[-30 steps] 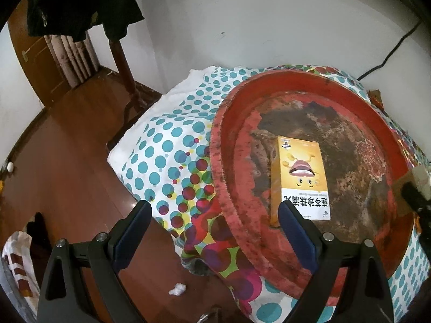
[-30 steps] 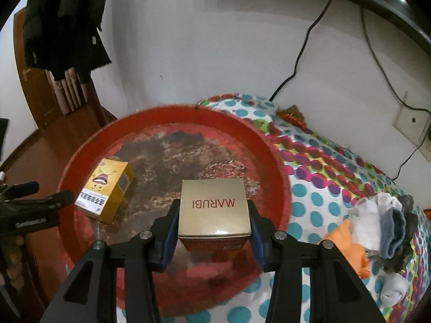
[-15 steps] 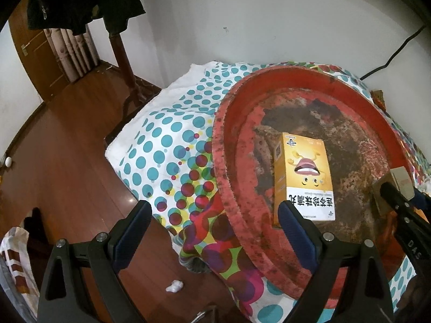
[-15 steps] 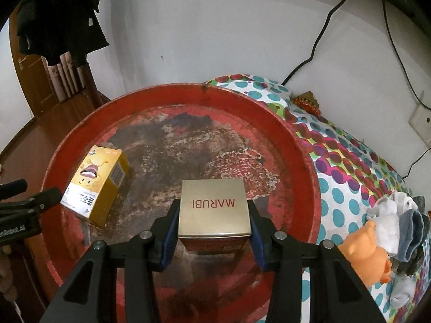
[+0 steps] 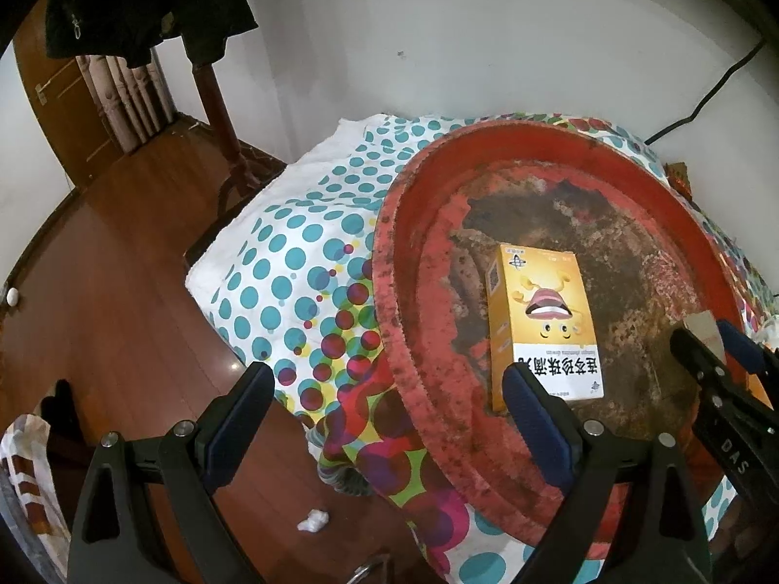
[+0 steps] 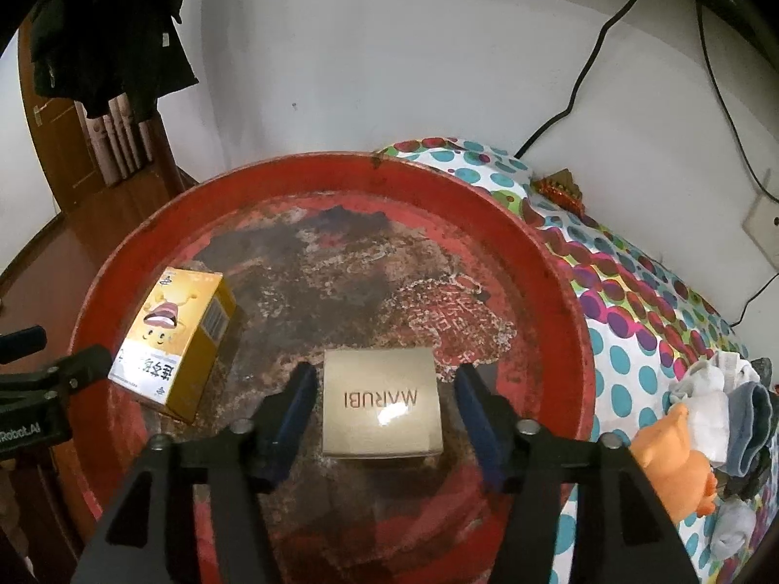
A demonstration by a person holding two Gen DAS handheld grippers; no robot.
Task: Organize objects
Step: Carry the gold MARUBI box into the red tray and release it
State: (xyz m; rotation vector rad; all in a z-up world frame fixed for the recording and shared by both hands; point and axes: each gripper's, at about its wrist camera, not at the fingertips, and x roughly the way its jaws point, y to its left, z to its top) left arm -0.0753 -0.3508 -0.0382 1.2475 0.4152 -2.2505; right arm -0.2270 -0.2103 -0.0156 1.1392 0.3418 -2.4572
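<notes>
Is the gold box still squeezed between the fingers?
No, the right gripper has just been opening, and gaps show on both sides of the gold box in the red tray.

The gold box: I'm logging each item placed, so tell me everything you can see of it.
The gold box is a squat carton with a glossy top that catches glare, printed MARUBI in red, upside down to the camera. It lies flat on the worn floor of the red tray, between the fingers of the right tool, whose jaws have just opened and stand clear of its sides.
</notes>
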